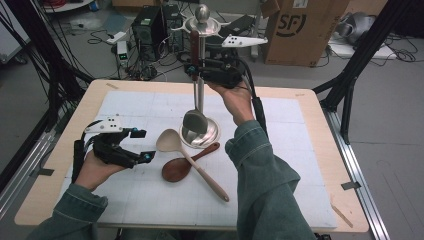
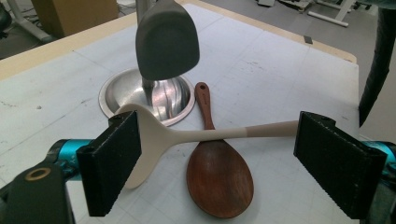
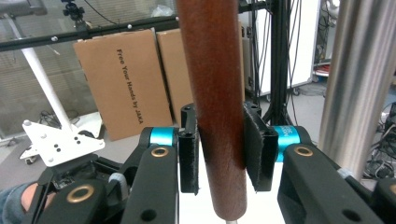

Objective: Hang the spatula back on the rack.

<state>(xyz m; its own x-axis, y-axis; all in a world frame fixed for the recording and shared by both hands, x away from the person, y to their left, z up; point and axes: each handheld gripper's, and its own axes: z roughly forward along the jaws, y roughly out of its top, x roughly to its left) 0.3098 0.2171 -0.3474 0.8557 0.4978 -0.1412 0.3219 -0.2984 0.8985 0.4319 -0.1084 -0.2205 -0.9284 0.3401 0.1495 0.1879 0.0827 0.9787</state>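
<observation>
A steel stand with a round base rises mid-table. Against its pole hangs a utensil with a grey head and a brown wooden handle. My right gripper, held high, is shut on that handle, and the pads press its two sides. My left gripper hovers open at the table's left. Its jaws frame a cream spoon that lies crossed over a dark wooden spoon, touching neither. Both spoons rest in front of the base.
The white mat covers a wooden table. On the floor behind it stand a cardboard box, computer gear and loose cables. Black frame posts flank the table.
</observation>
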